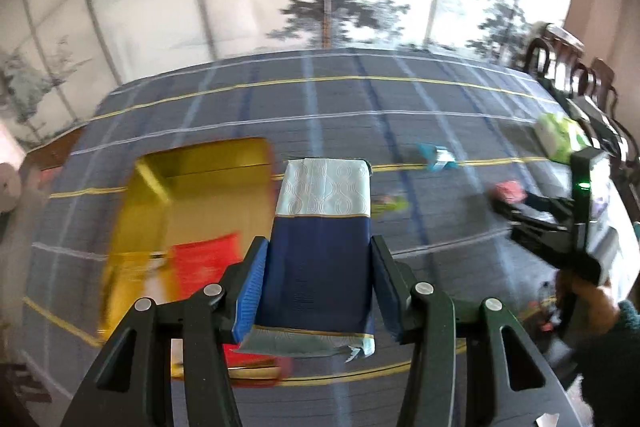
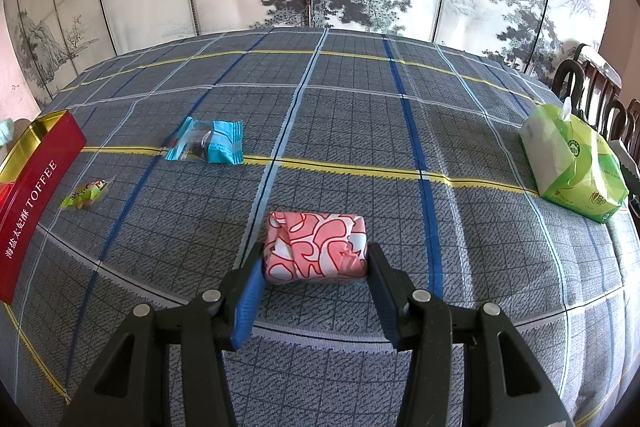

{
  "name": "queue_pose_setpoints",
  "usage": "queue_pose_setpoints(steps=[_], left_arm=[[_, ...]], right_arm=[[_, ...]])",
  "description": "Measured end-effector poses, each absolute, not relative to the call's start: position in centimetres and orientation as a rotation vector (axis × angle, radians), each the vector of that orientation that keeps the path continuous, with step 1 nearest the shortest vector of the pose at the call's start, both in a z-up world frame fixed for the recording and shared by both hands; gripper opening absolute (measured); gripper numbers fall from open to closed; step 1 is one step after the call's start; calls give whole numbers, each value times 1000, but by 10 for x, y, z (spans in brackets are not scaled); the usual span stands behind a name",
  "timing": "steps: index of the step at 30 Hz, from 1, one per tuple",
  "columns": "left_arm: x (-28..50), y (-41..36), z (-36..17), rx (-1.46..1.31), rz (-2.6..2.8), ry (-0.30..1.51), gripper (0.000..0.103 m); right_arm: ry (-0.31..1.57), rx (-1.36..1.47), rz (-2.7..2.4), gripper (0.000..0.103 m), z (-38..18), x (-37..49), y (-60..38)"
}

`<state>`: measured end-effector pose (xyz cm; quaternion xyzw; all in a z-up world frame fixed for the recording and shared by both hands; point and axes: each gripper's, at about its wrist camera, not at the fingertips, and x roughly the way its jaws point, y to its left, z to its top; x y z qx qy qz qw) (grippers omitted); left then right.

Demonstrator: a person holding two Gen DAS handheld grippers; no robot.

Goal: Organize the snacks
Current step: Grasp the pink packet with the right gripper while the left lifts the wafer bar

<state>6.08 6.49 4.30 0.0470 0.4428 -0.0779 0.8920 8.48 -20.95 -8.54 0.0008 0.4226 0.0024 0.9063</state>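
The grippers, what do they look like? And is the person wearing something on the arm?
Both grippers, left and right, are black plastic with two angled fingers, blue ribbed pads inside, and round silver bolts. Triangular holes are cut in the arms. Seen from the left wrist, the right gripper carries a small green light. The person's sleeve is fuzzy teal.

The left gripper (image 1: 320, 291) fills the lower middle of its frame, fingers (image 1: 252, 291) clamped on a packet. The right gripper (image 2: 316, 291) likewise grips a pink one; its holding hand (image 1: 588, 311) shows at right.
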Motion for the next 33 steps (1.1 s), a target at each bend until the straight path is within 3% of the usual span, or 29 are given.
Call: queue_pose_setpoints(steps=[14,33], left_arm=[[61,172,22,51,47,977,46],[60,195,-4,68,76,1026,47]], right_arm=[[872,-1,3,50,-85,84,-210],[873,-3,3,50,-85,84,-210]])
